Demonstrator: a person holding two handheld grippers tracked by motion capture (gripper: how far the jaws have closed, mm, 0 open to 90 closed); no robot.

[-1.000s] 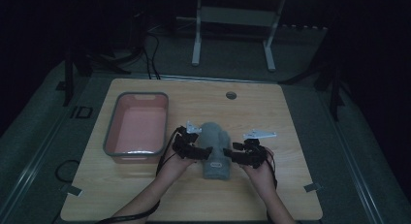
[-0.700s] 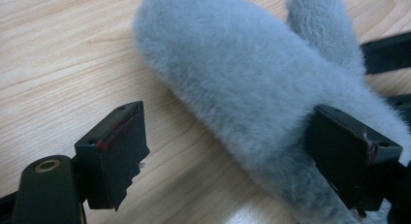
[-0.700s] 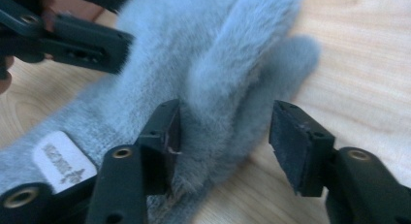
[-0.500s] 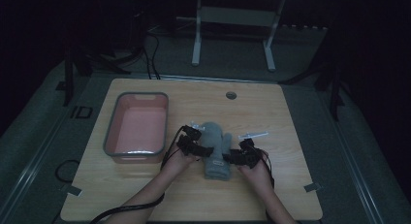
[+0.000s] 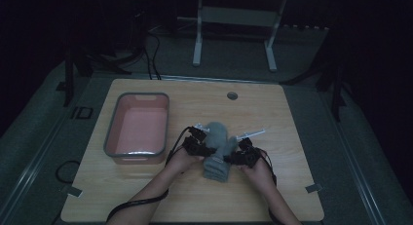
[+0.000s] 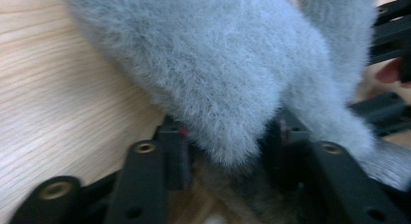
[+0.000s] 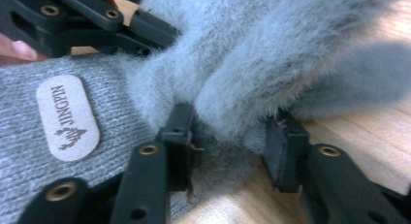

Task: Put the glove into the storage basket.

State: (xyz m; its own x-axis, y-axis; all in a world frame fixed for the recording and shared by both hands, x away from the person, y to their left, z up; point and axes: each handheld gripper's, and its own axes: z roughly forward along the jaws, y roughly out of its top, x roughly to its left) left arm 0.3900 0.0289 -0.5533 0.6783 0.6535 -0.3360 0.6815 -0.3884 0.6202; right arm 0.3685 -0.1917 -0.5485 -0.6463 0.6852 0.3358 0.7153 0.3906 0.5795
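The grey mitten (image 5: 217, 149) lies on the table (image 5: 292, 176), right of the pink tub (image 5: 139, 127). The left gripper (image 5: 198, 143) and the right gripper (image 5: 242, 152) have just been closing their jaws, and each now pinches one fluffy side of it, probably to lift it evenly.

Overhead view; two close mitten (image 5: 217, 148) views

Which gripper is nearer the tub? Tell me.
The left gripper, beside the pink tub; the right gripper is on the mitten's far side. Both have just been closing, fingers on the mitten.
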